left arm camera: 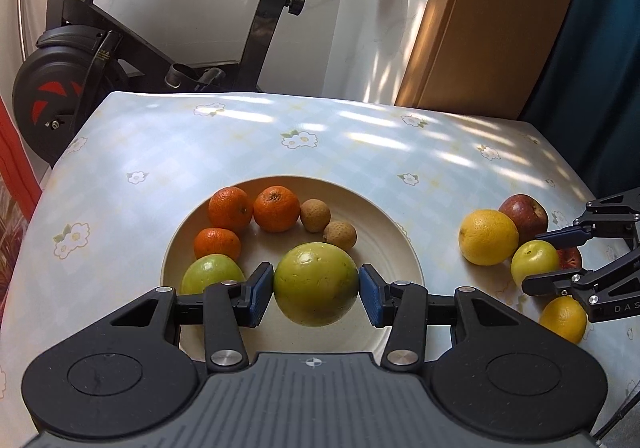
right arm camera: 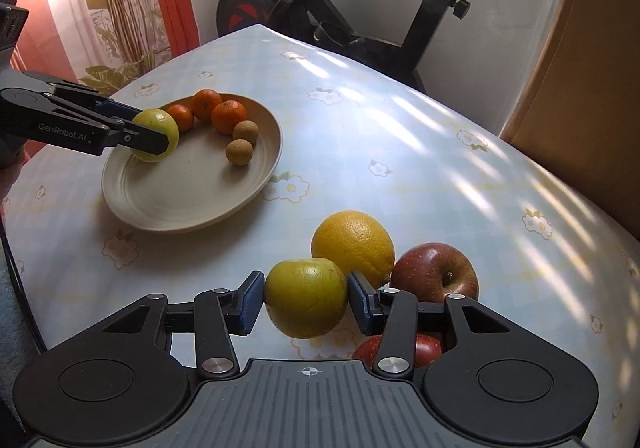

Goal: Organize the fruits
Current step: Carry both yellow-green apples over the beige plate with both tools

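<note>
Exercise bike (left arm camera: pixel 80 60) stands behind the bench (left arm camera: pixel 240 136), upper left of the left wrist frame; a wooden panel (left arm camera: pixel 472 20) fills the upper right. The bench carries a pale blue cloth printed with flowers.

Beige plate (left arm camera: pixel 384 216) sits at centre of the left wrist frame, and at centre left in the right wrist view. On it, along the far rim: three mandarins (left arm camera: pixel 276 208), then two small brown round fruits (left arm camera: pixel 340 234) to their right. A green apple (left arm camera: pixel 212 274) lies at the plate's lower left.

Left gripper (left arm camera: pixel 316 290): jaws pinch a large green fruit (left arm camera: pixel 316 284), blue pads against both its sides, over the near half of the plate. Whether it rests on the plate or hangs just above it, cannot tell.

Off the plate, right of frame: an orange (right arm camera: pixel 352 244) and a red apple (right arm camera: pixel 436 272) side by side, touching or nearly so. A second red fruit (right arm camera: pixel 424 348) shows partly behind the right gripper's linkage. A yellow fruit (left arm camera: pixel 564 318) lies nearest the bench edge, lower right of the left wrist frame.

Right gripper (right arm camera: pixel 306 298): jaws closed on a yellow-green apple (right arm camera: pixel 306 296), both pads on its flanks, just in front of the orange.
</note>
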`<act>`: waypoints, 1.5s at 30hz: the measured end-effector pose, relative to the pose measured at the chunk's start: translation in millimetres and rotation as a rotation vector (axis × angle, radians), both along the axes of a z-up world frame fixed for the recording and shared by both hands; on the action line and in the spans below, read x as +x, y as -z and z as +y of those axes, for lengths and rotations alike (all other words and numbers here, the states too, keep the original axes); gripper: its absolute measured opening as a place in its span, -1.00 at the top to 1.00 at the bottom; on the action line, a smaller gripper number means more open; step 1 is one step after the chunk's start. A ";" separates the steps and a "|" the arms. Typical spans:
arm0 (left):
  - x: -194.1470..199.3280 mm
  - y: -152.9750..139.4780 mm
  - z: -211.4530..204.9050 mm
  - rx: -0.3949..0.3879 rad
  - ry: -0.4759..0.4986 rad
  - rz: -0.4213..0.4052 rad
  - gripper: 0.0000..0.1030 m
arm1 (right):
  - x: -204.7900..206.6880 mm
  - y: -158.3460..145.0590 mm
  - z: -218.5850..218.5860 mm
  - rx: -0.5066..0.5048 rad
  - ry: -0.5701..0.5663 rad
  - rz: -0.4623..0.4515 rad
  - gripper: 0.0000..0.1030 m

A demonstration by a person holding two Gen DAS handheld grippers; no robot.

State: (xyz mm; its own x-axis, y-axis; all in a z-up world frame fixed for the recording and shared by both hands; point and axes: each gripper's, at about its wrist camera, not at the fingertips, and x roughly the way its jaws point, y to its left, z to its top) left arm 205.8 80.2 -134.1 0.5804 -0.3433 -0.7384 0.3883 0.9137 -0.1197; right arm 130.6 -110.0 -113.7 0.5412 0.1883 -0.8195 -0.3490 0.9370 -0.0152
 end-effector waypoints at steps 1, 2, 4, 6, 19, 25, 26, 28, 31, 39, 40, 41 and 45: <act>6.6 -0.2 -0.6 0.005 0.007 0.004 0.04 | 3.9 -3.2 3.6 0.006 -0.007 -0.016 0.18; 13.4 0.3 -0.8 0.008 0.010 0.014 0.04 | 9.2 -5.0 7.7 0.012 -0.011 -0.027 0.18; 26.5 2.1 0.2 0.012 0.009 0.036 0.04 | 24.1 -5.8 20.0 0.027 -0.025 -0.040 0.18; 37.1 3.5 1.8 0.016 0.006 0.052 0.04 | 38.4 -3.6 35.2 0.035 -0.057 -0.049 0.18; 69.8 14.1 4.1 0.066 0.079 0.111 0.04 | 80.1 33.5 95.9 -0.010 -0.209 0.005 0.19; 76.2 17.0 7.2 0.027 0.097 0.141 0.04 | 92.1 39.1 95.8 -0.028 -0.207 -0.014 0.19; 78.1 18.1 7.7 0.027 0.102 0.142 0.04 | 93.4 39.4 96.1 -0.035 -0.206 -0.021 0.19; 78.6 18.9 8.8 0.024 0.105 0.144 0.04 | 96.3 40.1 96.1 -0.041 -0.212 -0.028 0.19; 81.7 20.4 10.3 0.007 0.099 0.155 0.04 | 97.7 40.6 98.4 -0.061 -0.227 -0.047 0.19; 93.9 32.2 14.5 -0.065 0.083 0.230 0.03 | 99.3 41.5 99.2 -0.065 -0.222 -0.052 0.19; 94.3 31.9 15.1 -0.068 0.078 0.232 0.03 | 99.1 41.5 99.3 -0.066 -0.221 -0.052 0.19; 94.1 31.0 15.3 -0.067 0.074 0.231 0.03 | 98.2 41.5 99.0 -0.066 -0.220 -0.052 0.19; 89.6 24.1 16.2 -0.062 0.079 0.201 0.01 | 95.5 37.6 97.6 -0.056 -0.191 -0.062 0.10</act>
State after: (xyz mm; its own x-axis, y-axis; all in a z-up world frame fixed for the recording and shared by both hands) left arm 295.4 96.4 -158.2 0.3930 -0.4300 -0.8128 0.4213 0.8699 -0.2565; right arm 226.0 -12.4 -151.3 0.5498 0.2476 -0.7978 -0.5172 0.8509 -0.0924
